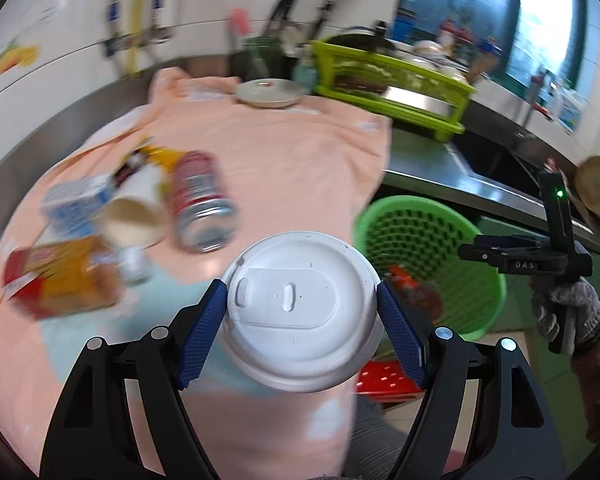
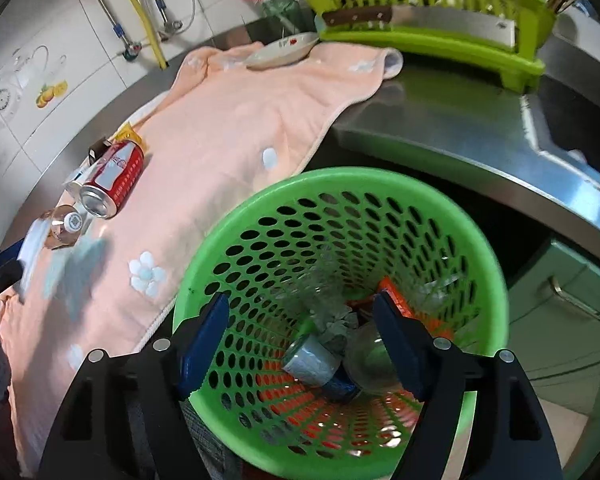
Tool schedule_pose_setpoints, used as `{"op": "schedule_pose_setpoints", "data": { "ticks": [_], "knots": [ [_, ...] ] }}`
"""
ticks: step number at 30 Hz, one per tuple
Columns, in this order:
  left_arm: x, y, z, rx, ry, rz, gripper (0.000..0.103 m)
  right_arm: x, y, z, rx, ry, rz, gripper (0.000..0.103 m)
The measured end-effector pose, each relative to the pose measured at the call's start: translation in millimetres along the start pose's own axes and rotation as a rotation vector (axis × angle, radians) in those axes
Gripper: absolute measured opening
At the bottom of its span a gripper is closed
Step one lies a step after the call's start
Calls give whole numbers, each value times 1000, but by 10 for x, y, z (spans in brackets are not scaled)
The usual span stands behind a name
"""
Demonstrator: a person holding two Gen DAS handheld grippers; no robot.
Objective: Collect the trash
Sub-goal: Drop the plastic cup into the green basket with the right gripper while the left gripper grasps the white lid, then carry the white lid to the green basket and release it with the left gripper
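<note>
White lidded cup (image 1: 302,312) clamped between the blue pads of the left hand-held gripper (image 1: 301,314), held in the air above the edge of the peach towel (image 1: 284,160), lid facing the camera. Just to the right and lower, green basket (image 1: 432,264) standing beside the counter (image 2: 440,120). Over the basket, right hand-held gripper (image 2: 302,344), fingers apart and holding nothing, pointing down into the opening.

Inside the basket (image 2: 340,200): a small can (image 2: 312,360) lying on its side, a clear bottle (image 2: 368,352), crumpled clear plastic, something orange-red at the bottom.

On the towel, well apart from the cup: a red can (image 1: 202,200) on its side, a paper cup (image 1: 136,216) lying open toward the camera, a blue-white carton (image 1: 76,204), a red-yellow box (image 1: 60,284), a yellow wrapper (image 1: 160,154), all blurred. Farther back a plate (image 1: 270,92), touching the towel's far edge. Behind it a lime dish rack (image 2: 440,28) with a cleaver (image 2: 420,20) across its front.
</note>
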State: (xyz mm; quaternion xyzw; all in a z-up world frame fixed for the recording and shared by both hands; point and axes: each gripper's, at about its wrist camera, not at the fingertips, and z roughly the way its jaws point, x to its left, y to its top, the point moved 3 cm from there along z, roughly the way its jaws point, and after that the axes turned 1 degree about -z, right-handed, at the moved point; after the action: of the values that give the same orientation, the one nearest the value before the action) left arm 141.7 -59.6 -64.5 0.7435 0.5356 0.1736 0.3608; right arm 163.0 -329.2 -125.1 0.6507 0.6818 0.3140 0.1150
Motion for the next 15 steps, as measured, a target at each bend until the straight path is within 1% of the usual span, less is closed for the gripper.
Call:
{"op": "schedule_pose_setpoints", "data": {
  "ticks": [2, 5, 8, 15],
  "knots": [
    [-226, 80, 150, 11, -39, 28, 75, -45, -31, -130, -22, 2, 10, 74],
    [-485, 175, 355, 25, -77, 57, 75, -94, -89, -276, -53, -22, 4, 75],
    [-744, 252, 623, 50, -106, 83, 75, -161, -141, -377, -72, -28, 19, 79],
    [-1152, 338, 1171, 124, -129, 126, 75, -347, -289, -517, -88, -34, 51, 79]
  ]
}}
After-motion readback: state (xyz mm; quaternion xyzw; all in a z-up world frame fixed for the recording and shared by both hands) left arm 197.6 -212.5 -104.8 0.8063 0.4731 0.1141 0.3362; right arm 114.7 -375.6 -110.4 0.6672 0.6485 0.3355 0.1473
